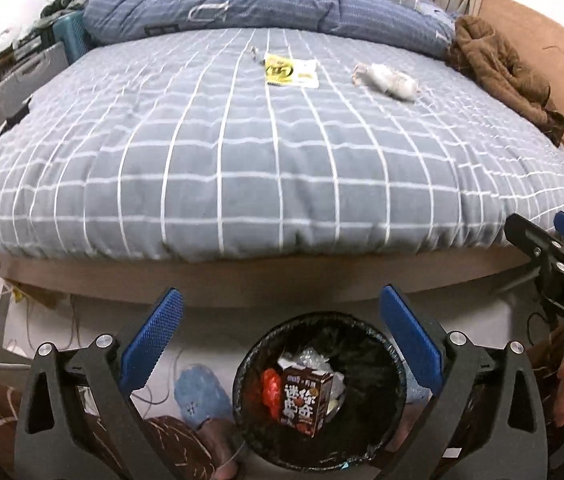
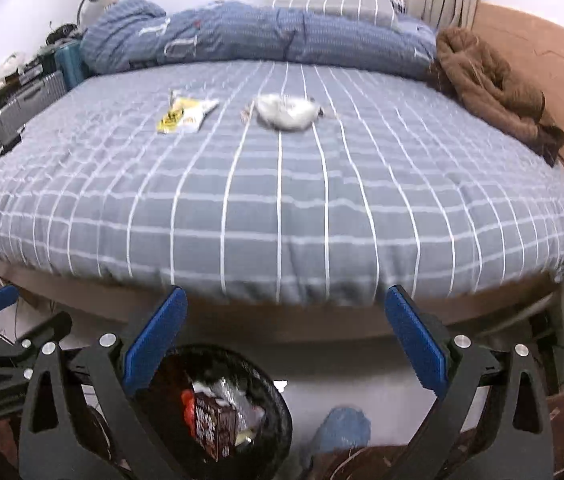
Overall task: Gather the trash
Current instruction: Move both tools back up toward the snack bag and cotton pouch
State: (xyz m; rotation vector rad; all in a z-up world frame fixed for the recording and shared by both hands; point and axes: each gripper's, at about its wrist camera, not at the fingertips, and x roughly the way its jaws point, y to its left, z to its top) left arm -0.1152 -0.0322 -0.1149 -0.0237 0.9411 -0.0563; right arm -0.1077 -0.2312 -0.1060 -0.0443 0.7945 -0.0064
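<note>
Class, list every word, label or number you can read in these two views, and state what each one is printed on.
"DAS": white letters on the right gripper body, cut off by the frame edge.
"T" and "U": large pale letters on the blue duvet.
Brown carton in the trash bin: large white Chinese characters, not clearly readable.
Yellow wrapper on the bed: print too blurred to read.

Grey white-checked bedsheet (image 1: 242,168); yellow-white wrapper (image 1: 291,70); black bin (image 1: 319,388).

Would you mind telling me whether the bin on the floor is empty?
Not empty: the bin holds a brown carton and red wrapper.
</note>
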